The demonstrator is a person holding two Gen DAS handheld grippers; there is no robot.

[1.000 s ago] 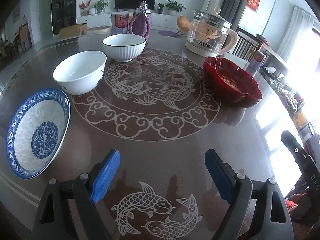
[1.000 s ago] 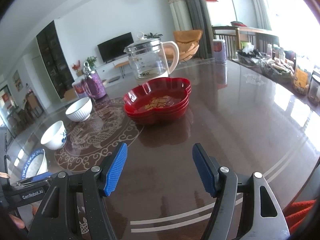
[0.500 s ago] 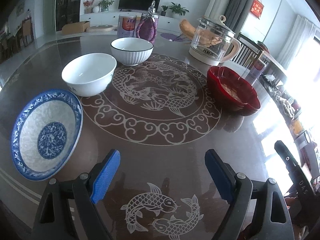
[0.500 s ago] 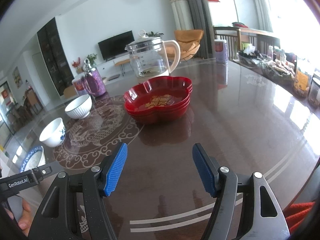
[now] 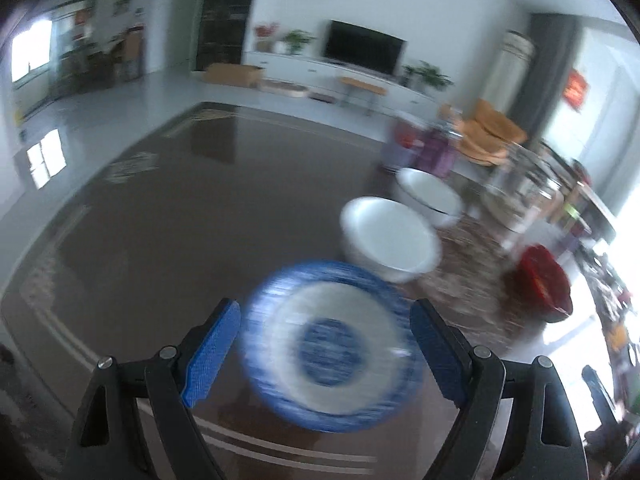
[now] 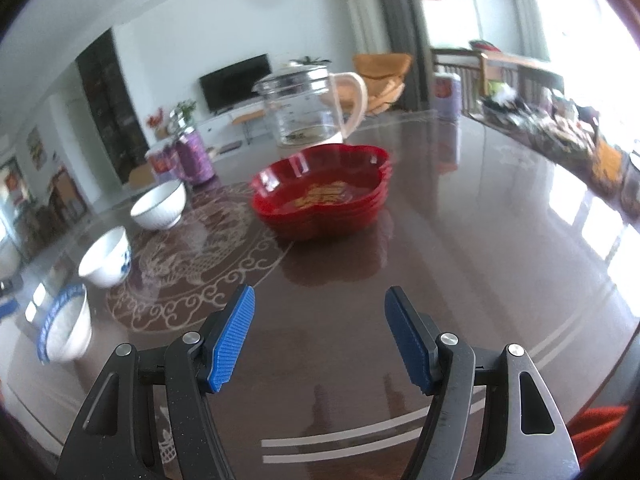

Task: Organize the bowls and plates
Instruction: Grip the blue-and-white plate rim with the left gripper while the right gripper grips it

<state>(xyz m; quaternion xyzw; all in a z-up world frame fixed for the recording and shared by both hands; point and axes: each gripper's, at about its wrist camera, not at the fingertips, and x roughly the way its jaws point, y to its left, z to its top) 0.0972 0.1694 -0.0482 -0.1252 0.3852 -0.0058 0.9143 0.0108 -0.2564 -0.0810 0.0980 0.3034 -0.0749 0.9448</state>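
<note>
The left gripper has swung over to the blue-and-white plate, which now sits framed between its wide-apart jaws, seemingly untouched through the blur, on the tabletop. The right gripper hovers, jaws apart and empty, before the red dishes.

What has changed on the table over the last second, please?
The left claw has swung left, so the blue-patterned plate now lies framed between its open jaws, not yet gripped. The right claw, the two white bowls and the red dishes stayed put.
</note>
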